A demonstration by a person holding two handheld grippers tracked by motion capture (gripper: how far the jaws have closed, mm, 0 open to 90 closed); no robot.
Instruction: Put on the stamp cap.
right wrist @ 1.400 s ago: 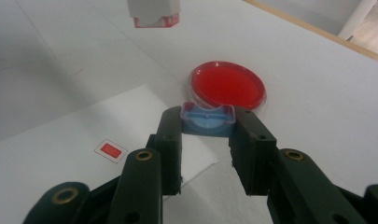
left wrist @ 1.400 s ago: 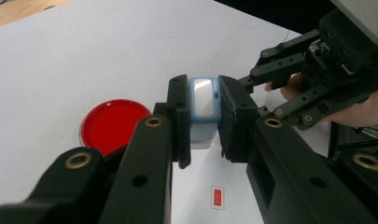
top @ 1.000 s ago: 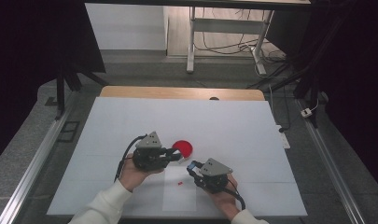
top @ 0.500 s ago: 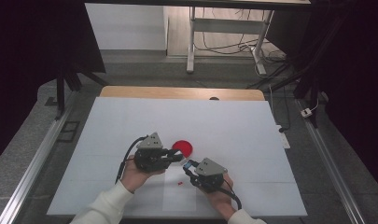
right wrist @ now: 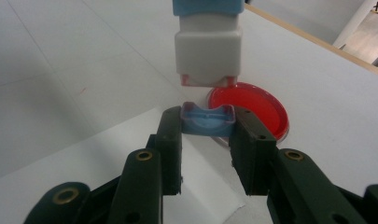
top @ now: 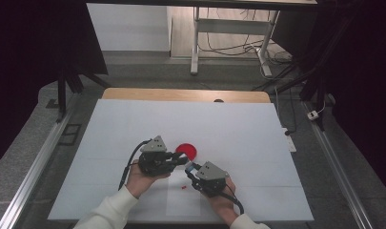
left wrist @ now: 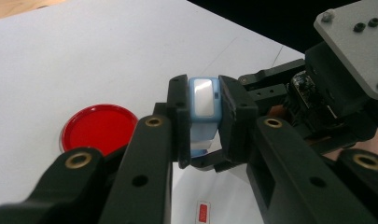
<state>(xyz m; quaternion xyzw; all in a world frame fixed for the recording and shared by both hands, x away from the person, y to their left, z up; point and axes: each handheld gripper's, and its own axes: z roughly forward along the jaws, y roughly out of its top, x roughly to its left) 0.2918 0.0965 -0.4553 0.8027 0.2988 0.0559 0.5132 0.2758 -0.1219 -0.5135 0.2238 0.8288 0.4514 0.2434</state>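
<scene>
A white-covered table (top: 133, 124) carries 1 red round dish (top: 186, 151) and 1 small red scrap (top: 183, 187).

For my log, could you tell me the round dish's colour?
Red; the dish shows best in the left gripper view.

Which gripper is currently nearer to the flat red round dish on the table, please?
The left. The left gripper has its jaws right beside the flat red round dish, at its near-left edge. The right gripper sits farther toward the person, to the dish's near right.
</scene>
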